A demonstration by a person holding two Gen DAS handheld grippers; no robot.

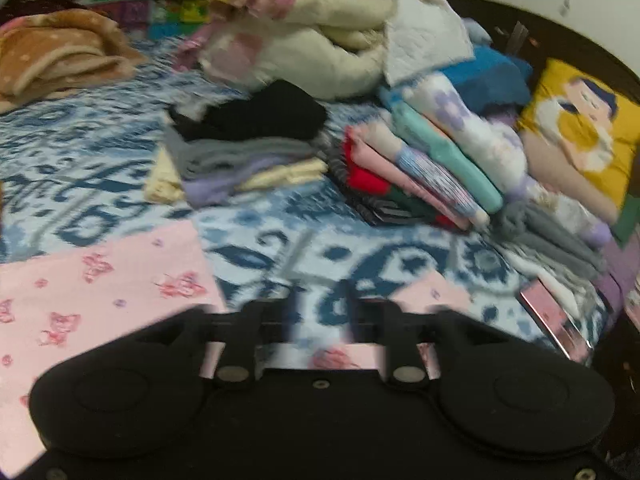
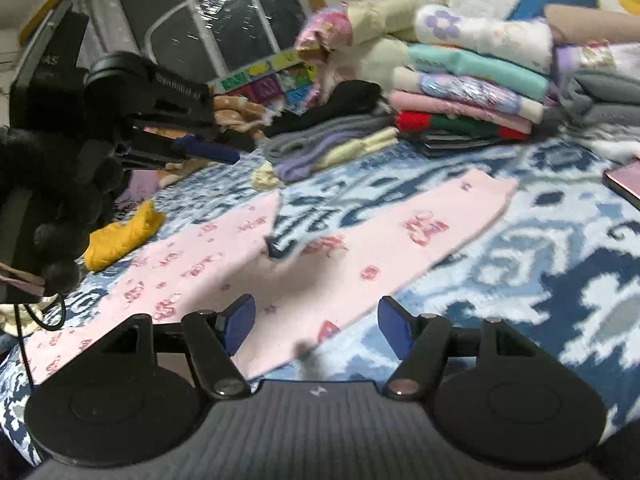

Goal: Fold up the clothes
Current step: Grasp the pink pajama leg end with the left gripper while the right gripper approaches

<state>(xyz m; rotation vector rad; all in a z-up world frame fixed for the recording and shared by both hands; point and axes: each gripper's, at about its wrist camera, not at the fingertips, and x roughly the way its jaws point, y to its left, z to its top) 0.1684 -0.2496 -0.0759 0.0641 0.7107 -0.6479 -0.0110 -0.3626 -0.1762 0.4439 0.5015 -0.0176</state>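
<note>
A bed covered by a blue-and-white patterned bedspread [image 2: 520, 264] fills both views. A dark window [image 2: 224, 20] with white bars is seen behind the bed, and a row of coloured foam tiles [image 2: 272, 76] stands below it; marks on the tiles are too blurred to be read. A pair of pink trousers with a red print [image 2: 304, 256] is laid flat on the bedspread, legs spread apart in a V. Behind it, a low stack of folded clothes topped by a black garment [image 1: 256, 120] is seen, and just beside that a taller stack of folded clothes [image 2: 472, 92] in mint, lilac, pink and red. A yellow cushion [image 1: 580, 132] is propped at the head of the bed, a brown dotted blanket [image 1: 56, 56] lies at the far side, and a small yellow garment [image 2: 124, 236] rests near the trousers.

The right gripper [image 2: 316, 320] is held low above the trousers' waist end, its blue pads spread wide with nothing between them. The left gripper [image 2: 212, 150] is seen from the right wrist view, held in a black-gloved hand [image 2: 68, 200] above the bed; partial lettering on its body cannot be made out. In its own blurred view the fingers are parted over the bedspread, gripping nothing.
</note>
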